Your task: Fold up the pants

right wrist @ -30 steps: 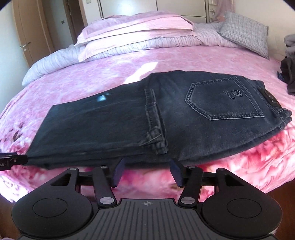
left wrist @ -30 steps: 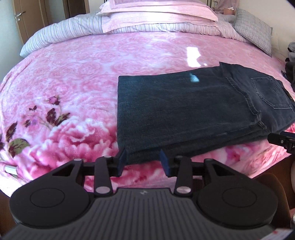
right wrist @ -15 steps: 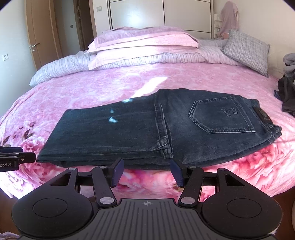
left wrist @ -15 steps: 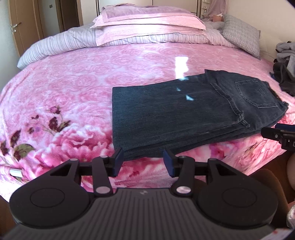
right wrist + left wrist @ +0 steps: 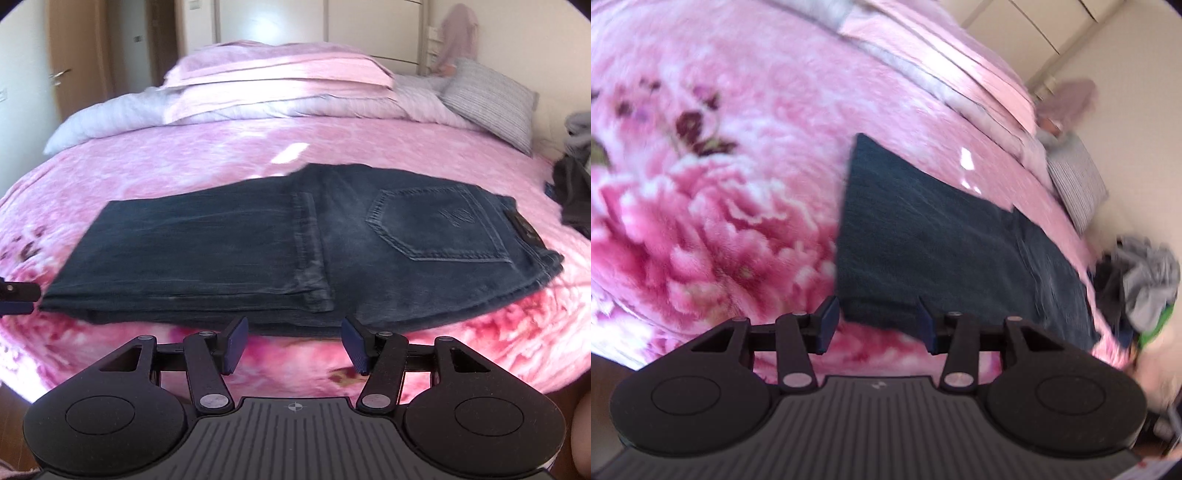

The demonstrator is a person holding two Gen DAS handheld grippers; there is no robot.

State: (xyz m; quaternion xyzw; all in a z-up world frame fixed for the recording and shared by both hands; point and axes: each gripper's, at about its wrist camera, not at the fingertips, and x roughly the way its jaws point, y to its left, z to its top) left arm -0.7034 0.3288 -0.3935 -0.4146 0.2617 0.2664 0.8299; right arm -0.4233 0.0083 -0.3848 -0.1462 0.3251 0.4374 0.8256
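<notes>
Dark jeans (image 5: pixel 280 251) lie folded flat on the pink floral blanket (image 5: pixel 184 155), near its front edge. In the right wrist view they span from about 9 o'clock to 3 o'clock across the middle; back pocket (image 5: pixel 436 225) faces up at 2 o'clock, leg hem seam runs down the centre.

Right gripper (image 5: pixel 291 343) sits at 6 o'clock, just short of the jeans' near edge, tongs moderately wide, nothing between them, blue pads (image 5: pixel 236 343) clear of the denim.

Left gripper (image 5: pixel 875 325) at 6 o'clock in its own view, frame tilted and blurred. Tongs part-open, narrower than the right pair, having just closed slightly; the jeans' near folded corner (image 5: pixel 871 310) shows in the gap above the pads, contact cannot be told, no grip visible. Jeans here run diagonally from centre toward 4 o'clock.

The left gripper's tip (image 5: pixel 16 295) also shows at 9 o'clock in the right view, just beside the folded end.

Pillows (image 5: pixel 280 81) at 12 o'clock, grey cushion (image 5: pixel 487 99) at 2 o'clock, dark clothes pile (image 5: pixel 572 184) at 3 o'clock.
</notes>
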